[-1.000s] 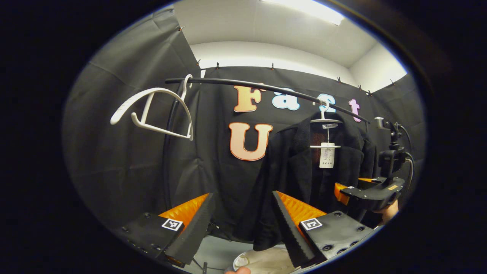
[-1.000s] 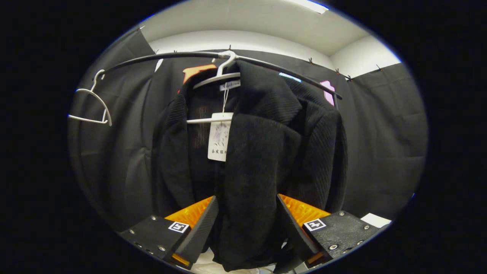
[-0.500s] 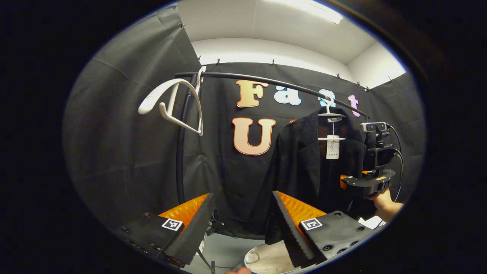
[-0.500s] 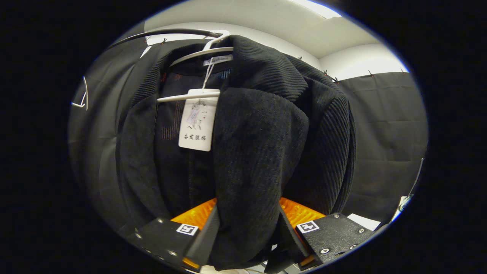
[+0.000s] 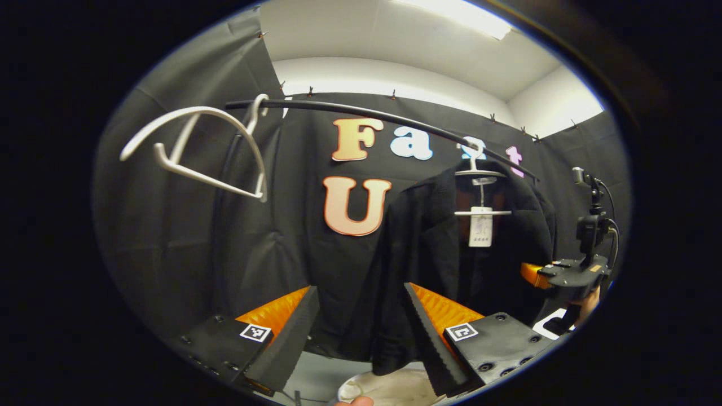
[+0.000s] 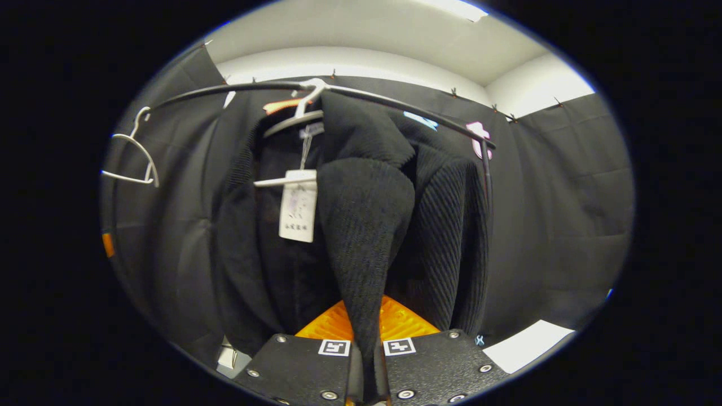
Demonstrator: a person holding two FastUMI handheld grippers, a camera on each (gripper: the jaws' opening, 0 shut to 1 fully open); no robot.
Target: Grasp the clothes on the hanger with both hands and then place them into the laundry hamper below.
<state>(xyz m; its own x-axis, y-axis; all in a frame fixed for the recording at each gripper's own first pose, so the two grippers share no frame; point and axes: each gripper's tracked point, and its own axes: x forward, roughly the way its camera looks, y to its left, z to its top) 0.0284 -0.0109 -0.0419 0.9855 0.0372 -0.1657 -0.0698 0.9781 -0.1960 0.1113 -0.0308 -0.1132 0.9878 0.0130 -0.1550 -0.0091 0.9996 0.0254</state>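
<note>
My right hand-held gripper (image 6: 366,361) is clamped on the front edge of the black jacket (image 6: 361,225), which hangs lengthwise straight down from its hanger (image 6: 293,118) at frame centre. My left hand-held gripper (image 5: 361,332) stands apart, fingers empty, at lower centre.

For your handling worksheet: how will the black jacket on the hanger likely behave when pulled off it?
Probably floppy: the black jacket bunches into a narrow fold inside the right gripper. Its thick ribbed knit suggests some weight and good grip. It may snag on the white hanger.

Each hand-held gripper (image 5: 361,332) has black bolted finger mounts bearing square black-and-white marker tags (image 6: 400,346)
</note>
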